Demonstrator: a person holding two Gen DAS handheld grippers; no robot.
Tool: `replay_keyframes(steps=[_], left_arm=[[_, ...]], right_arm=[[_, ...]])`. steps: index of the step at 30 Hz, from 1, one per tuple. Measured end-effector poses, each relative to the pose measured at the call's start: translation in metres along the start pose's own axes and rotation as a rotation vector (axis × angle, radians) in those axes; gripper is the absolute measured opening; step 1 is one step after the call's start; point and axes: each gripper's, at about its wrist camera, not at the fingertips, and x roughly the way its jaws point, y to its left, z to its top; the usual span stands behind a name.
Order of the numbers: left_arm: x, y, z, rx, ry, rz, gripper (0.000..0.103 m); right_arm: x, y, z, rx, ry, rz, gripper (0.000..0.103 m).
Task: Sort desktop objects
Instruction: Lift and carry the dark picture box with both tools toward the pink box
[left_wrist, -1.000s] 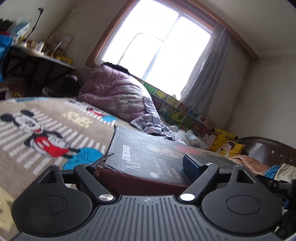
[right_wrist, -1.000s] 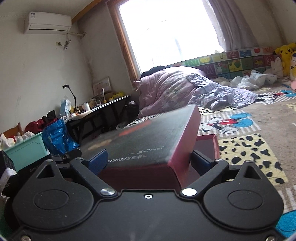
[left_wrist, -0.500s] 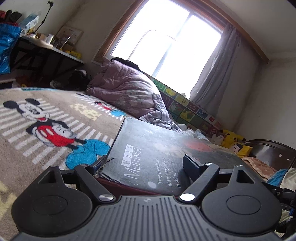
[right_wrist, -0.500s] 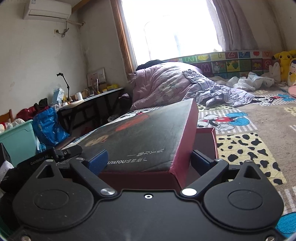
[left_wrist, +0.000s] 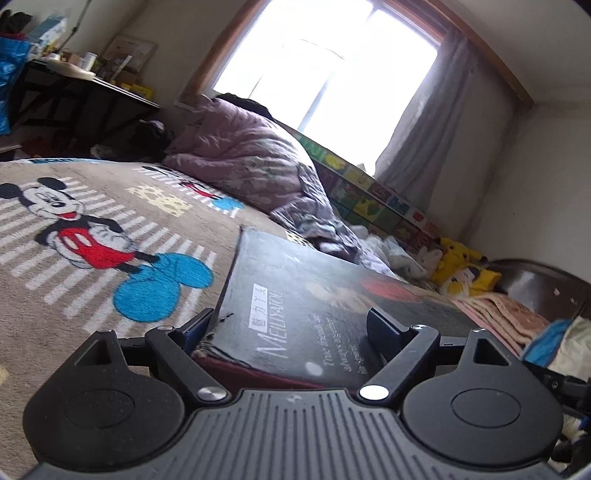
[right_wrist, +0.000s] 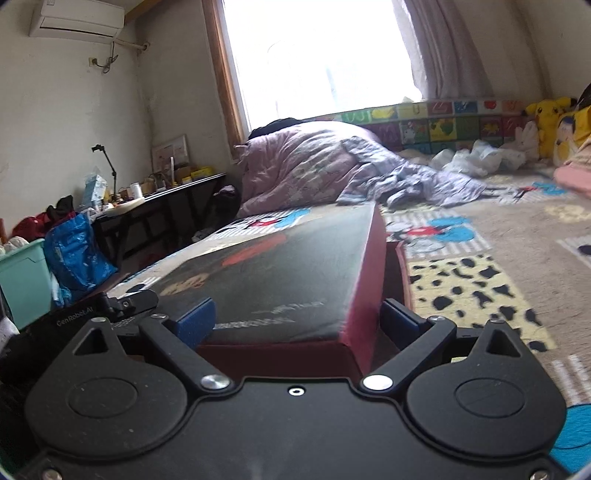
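Observation:
A flat box lid (left_wrist: 317, 314) with a dark printed top and dark red sides is held between both grippers. My left gripper (left_wrist: 291, 332) is shut on one end of it, one blue pad on top, the other at the lid's edge. My right gripper (right_wrist: 295, 321) is shut on the opposite end (right_wrist: 280, 280), its blue pads on the two sides. The red box base (right_wrist: 397, 269) shows under the lid's right edge. The lid sits tilted over the base, low above the bed.
A Mickey Mouse blanket (left_wrist: 92, 236) covers the bed. A purple quilt (right_wrist: 314, 166) is heaped by the window. Yellow plush toys (left_wrist: 461, 266) lie at the far side. A cluttered black desk (right_wrist: 159, 206), a blue bag (right_wrist: 74, 258) and a green bin (right_wrist: 22, 280) stand left.
Both grippers have lowered the lid toward the bed and the red base; its top surface now lies flatter. Both stayed shut on it.

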Motion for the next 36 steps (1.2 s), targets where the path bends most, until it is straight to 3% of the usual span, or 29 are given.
replay_keyframes(steps=[5, 14, 16, 18, 19, 22, 27, 29, 32, 34, 36], left_arm=[[0.0, -0.005, 0.0, 0.017, 0.018, -0.015, 0.088], [-0.002, -0.008, 0.001, 0.065, 0.084, -0.099, 0.088], [-0.003, -0.01, 0.002, 0.077, 0.059, -0.055, 0.088], [-0.012, -0.02, 0.004, 0.159, -0.05, 0.072, 0.088], [-0.018, -0.025, 0.006, 0.197, -0.098, 0.101, 0.088], [-0.026, -0.031, 0.01, 0.197, -0.141, -0.019, 0.088], [-0.007, -0.05, -0.009, 0.339, -0.023, -0.06, 0.088], [-0.002, -0.059, -0.018, 0.42, -0.006, -0.046, 0.088], [-0.001, -0.061, -0.02, 0.406, -0.006, -0.049, 0.088], [-0.002, -0.06, -0.018, 0.4, -0.026, -0.012, 0.088], [-0.003, -0.049, -0.012, 0.324, -0.049, 0.033, 0.088]], right_arm=[[-0.007, -0.015, -0.004, 0.029, -0.012, -0.055, 0.097], [-0.004, -0.04, -0.005, 0.162, 0.005, -0.043, 0.097], [-0.003, -0.045, -0.006, 0.194, 0.005, -0.048, 0.097], [-0.004, -0.046, -0.005, 0.193, -0.018, -0.076, 0.097], [-0.004, -0.043, -0.003, 0.167, -0.027, -0.077, 0.097], [-0.002, -0.032, 0.007, 0.07, -0.055, -0.059, 0.096], [0.012, -0.006, 0.021, -0.104, -0.04, 0.02, 0.087], [0.023, -0.004, 0.021, -0.152, -0.002, 0.003, 0.086], [0.031, -0.008, 0.024, -0.167, 0.026, -0.003, 0.086], [0.031, -0.008, 0.025, -0.192, 0.029, -0.028, 0.083], [0.028, -0.009, 0.025, -0.204, 0.015, -0.059, 0.084]])
